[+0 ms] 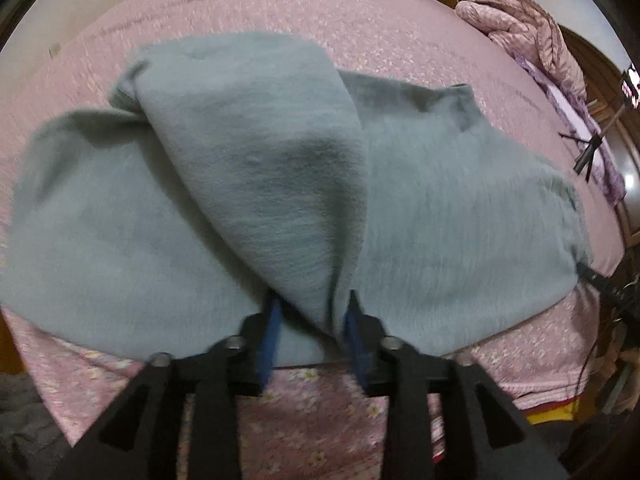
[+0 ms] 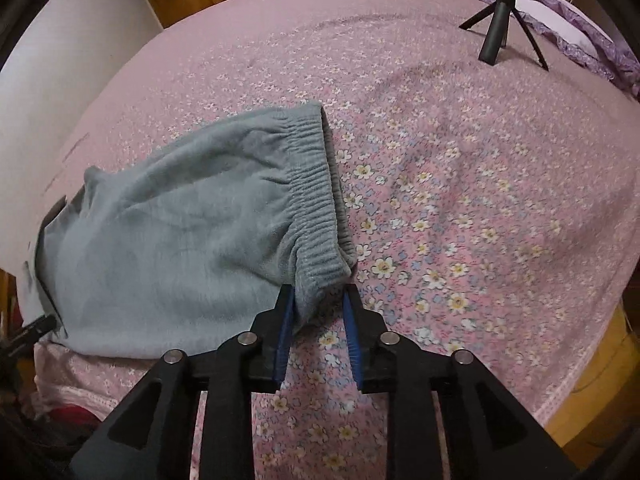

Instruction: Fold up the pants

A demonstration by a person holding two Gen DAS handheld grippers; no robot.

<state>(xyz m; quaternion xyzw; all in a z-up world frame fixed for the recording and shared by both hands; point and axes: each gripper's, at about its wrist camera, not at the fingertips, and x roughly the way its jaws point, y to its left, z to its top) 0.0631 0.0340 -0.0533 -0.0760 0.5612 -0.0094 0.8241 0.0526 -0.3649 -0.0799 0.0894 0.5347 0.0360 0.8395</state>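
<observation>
The grey pants [image 1: 248, 184] lie spread near the front edge of the bed [image 1: 360, 20], on its pink flowered cover. The left tongs [image 1: 314, 320] grip a bunched fold of the cloth that rises in a ridge over the rest, and the right tongs [image 2: 320, 304] are clamped on the near corner of the elastic waistband [image 2: 316, 184]. A black tripod [image 2: 500, 28] stands toward the far right corner of the bed, near a crumpled pink quilt [image 1: 528, 28].
</observation>
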